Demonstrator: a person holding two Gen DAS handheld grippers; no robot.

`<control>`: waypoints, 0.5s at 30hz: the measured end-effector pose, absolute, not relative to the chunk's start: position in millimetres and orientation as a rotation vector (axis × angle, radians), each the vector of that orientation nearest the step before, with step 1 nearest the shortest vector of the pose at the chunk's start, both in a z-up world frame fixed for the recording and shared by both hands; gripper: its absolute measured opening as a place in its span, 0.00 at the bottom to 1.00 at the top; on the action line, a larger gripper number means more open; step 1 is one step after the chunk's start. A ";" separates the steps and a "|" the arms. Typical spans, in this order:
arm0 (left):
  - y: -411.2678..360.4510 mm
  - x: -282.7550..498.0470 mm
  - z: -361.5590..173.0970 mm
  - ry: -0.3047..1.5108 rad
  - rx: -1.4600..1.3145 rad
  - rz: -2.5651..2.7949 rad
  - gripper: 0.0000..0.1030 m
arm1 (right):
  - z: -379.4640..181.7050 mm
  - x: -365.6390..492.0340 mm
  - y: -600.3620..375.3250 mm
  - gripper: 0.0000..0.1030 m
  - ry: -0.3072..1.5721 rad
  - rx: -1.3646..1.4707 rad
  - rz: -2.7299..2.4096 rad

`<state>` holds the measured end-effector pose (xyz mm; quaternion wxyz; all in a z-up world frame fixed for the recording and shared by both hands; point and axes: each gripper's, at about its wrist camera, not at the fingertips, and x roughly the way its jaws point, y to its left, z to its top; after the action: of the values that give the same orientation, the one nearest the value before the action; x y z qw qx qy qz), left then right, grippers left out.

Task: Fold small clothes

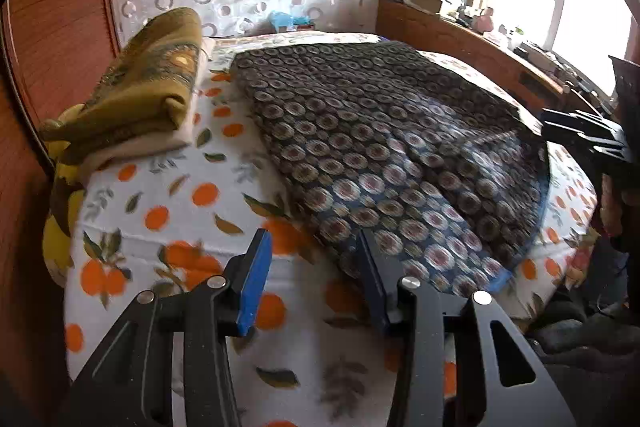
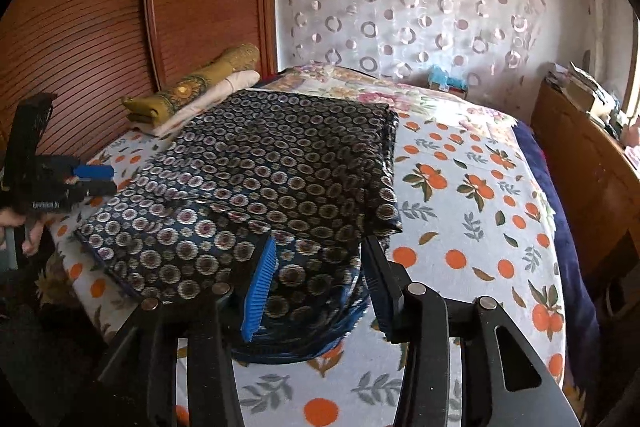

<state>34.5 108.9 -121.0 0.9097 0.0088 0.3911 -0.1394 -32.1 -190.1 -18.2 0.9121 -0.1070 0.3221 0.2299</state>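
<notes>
Here's the bed, spread with a white sheet printed with oranges and green leaves (image 1: 168, 195), and lying across the middle of it is the dark navy garment patterned with pale round medallions (image 1: 360, 131). It's partly folded, one layer lapped over another, its blue-edged hem reaching toward the near edge of the mattress.

The left gripper (image 1: 316, 267), black with blue pads, has its jaws spread wide with nothing between them; it hovers over the sheet just left of the garment's near corner. Its right finger sits at the cloth's edge, though whether it touches is hard to tell through the blur.

From the right wrist view, the right gripper (image 2: 320, 283) is also spread wide, poised over the bunched near-right corner of the garment (image 2: 280, 171), the cloth lying between the fingers but not pinched.

Far left, against the reddish-brown slatted wooden panel (image 2: 100, 27), an olive-gold patterned folded cloth (image 1: 148, 87) rests on a pale cream folded cloth (image 2: 216, 95). Beyond the bed hangs a sheer white curtain dotted with rings (image 2: 420, 7), and a cluttered wooden desk (image 1: 460, 39) stands under the bright window on the right.
</notes>
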 end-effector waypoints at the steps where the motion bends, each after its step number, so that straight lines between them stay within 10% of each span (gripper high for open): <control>1: 107.7 32.6 -121.6 0.809 0.012 -0.296 0.43 | -18.5 -33.9 -189.3 0.45 0.663 -0.223 0.479; 15: 94.0 18.0 -131.6 0.837 -0.061 -0.378 0.43 | -28.2 -38.3 -175.6 0.52 0.699 -0.246 0.505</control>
<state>18.0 94.0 -131.6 0.8960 -0.0294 0.4039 -0.1824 -38.3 -175.6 -28.2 0.9011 -0.1190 0.3379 0.2442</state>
